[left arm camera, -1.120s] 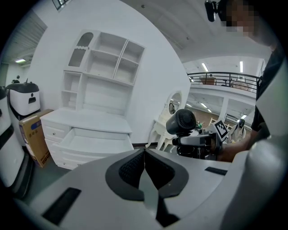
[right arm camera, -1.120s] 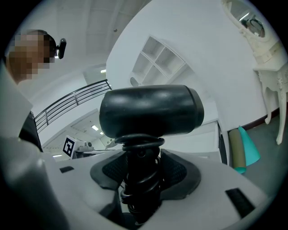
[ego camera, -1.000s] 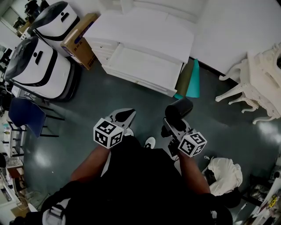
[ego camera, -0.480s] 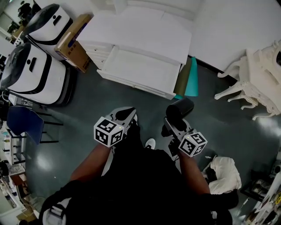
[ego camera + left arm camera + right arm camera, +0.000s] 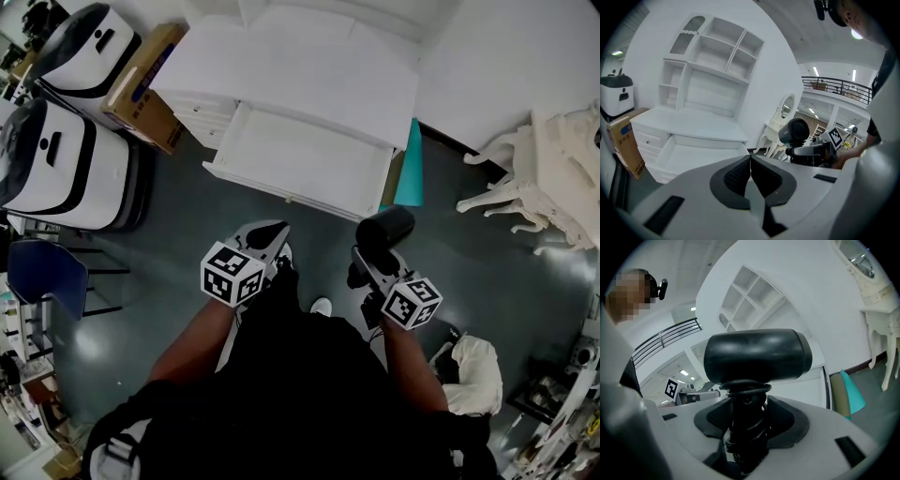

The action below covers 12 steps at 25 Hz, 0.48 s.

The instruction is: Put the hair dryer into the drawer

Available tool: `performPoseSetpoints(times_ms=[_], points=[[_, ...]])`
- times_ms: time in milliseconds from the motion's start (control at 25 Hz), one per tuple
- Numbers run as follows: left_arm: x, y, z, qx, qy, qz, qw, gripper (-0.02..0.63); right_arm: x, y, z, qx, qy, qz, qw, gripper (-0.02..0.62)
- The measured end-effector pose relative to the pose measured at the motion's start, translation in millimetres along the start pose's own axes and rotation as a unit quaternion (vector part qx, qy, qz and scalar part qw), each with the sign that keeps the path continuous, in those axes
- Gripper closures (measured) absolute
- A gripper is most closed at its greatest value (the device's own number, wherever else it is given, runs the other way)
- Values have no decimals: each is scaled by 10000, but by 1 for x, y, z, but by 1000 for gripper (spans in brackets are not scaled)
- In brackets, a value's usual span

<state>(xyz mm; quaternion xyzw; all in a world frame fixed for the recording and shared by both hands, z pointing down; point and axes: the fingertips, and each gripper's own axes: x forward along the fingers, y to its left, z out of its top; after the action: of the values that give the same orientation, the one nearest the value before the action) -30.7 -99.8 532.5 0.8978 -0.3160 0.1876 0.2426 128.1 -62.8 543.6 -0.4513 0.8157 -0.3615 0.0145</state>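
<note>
We now stand nearer the open white drawer [image 5: 300,155], ahead and slightly left of our right tool [image 5: 368,267], which grips the black hair dryer [image 5: 384,229] by its handle; our left tool [image 5: 267,239] is closed, empty.

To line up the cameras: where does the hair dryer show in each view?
Head view: hair dryer right of centre, in the right gripper.
Left gripper view: hair dryer right of centre.
Right gripper view: hair dryer dead centre, close up.
Shared landmark: the white desk unit.
</note>
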Motion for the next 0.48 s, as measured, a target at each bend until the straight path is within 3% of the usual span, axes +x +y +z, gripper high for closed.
performPoseSetpoints(times_ms=[280, 480], points=[[17, 74, 38, 123, -40, -14, 9999, 595, 62, -4, 30, -161, 65, -238, 9996, 368], [30, 112, 45, 52, 135, -229, 9996, 595, 95, -9, 51, -160, -11, -494, 9986, 368]])
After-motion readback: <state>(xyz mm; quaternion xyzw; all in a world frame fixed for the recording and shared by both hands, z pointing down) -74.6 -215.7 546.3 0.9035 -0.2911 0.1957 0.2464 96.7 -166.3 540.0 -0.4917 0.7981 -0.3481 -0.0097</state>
